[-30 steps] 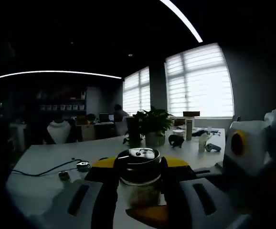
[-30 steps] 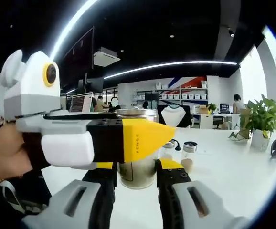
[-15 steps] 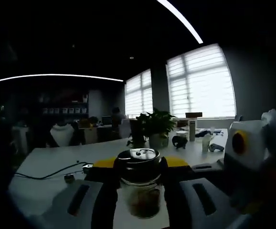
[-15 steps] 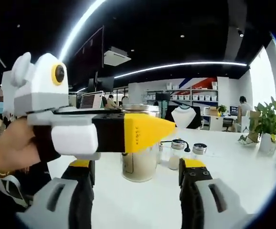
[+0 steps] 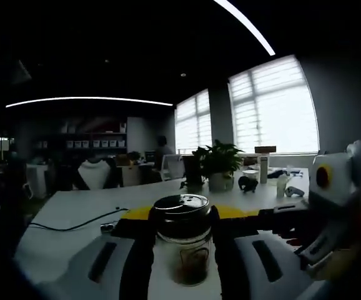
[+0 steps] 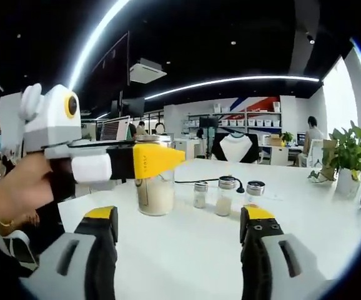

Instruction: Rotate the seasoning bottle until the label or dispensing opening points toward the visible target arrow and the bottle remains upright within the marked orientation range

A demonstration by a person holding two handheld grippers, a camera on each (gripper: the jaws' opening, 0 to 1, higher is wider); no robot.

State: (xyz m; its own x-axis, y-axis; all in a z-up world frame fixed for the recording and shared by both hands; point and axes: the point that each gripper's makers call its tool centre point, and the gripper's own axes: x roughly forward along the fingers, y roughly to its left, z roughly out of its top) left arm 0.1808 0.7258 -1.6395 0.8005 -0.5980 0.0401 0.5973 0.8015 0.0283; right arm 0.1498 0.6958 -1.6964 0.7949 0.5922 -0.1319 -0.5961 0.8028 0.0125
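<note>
- Left gripper was clamped around the bottle, which stood upright on the table.
- Right gripper was wide open, holding nothing, near the bottle.

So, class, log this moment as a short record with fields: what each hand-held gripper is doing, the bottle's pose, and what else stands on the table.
left hand-held gripper: shut on the seasoning bottle
right hand-held gripper: open, apart from the bottle
bottle pose: upright on the white table, metal lid on
bottle contents: pale powder in the lower part
nearby: three small shakers, a black cable, a potted plant
</note>
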